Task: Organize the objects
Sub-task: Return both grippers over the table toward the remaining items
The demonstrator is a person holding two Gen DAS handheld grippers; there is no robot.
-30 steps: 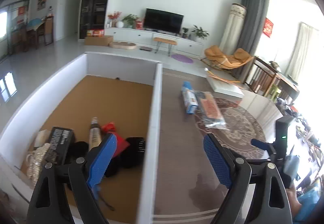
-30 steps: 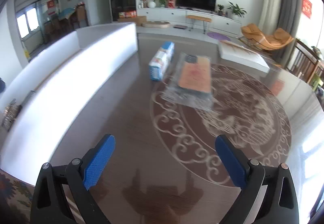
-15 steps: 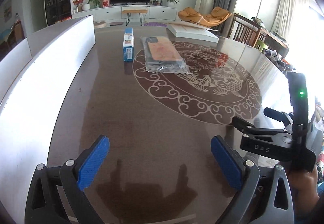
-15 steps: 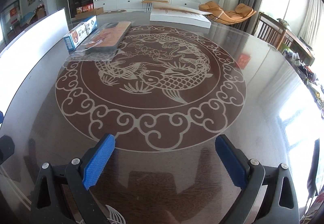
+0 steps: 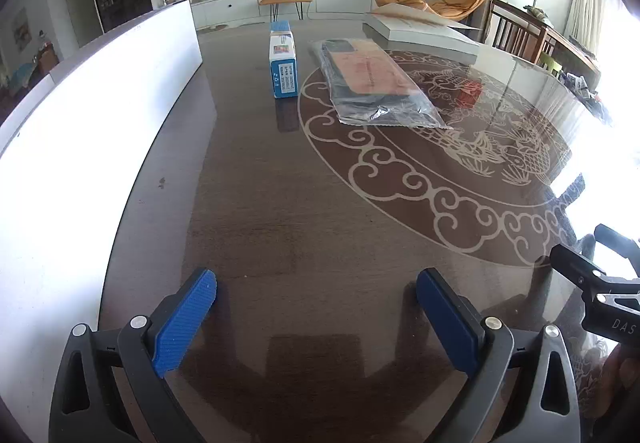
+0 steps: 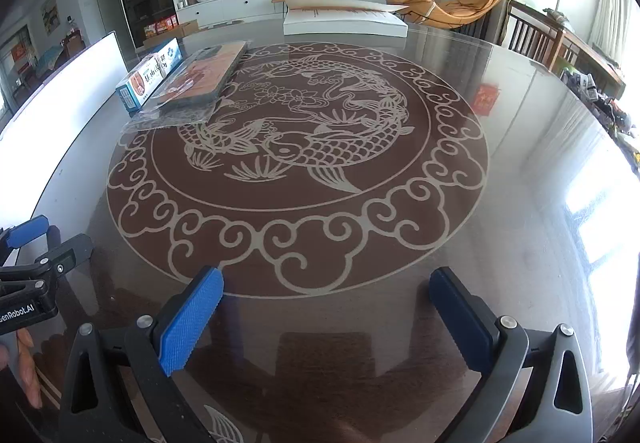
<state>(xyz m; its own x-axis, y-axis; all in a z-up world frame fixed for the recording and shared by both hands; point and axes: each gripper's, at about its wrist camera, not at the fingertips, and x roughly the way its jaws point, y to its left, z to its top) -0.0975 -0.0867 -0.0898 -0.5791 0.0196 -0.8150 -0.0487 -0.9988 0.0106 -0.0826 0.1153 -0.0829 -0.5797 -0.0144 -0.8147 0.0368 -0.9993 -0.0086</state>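
A blue and white carton point(image 5: 283, 65) lies on the glossy brown table, far from me; it also shows in the right wrist view point(image 6: 149, 79). Beside it on the right lies a flat item in a clear plastic bag point(image 5: 372, 83), seen too in the right wrist view point(image 6: 196, 83). A white storage box wall point(image 5: 88, 115) runs along the table's left side. My left gripper point(image 5: 316, 307) is open and empty over the near table edge. My right gripper point(image 6: 326, 303) is open and empty, to the right of the left one.
A large flat white box point(image 6: 344, 21) lies at the table's far edge. The table top point(image 6: 320, 171) bears a round fish pattern. Wooden chairs point(image 6: 536, 39) stand at the far right. The left gripper's body point(image 6: 36, 283) shows at the right view's left edge.
The left gripper swung right, away from the storage box's inside, to face the table and its two items. The right gripper swung right as well, then held nearly still.
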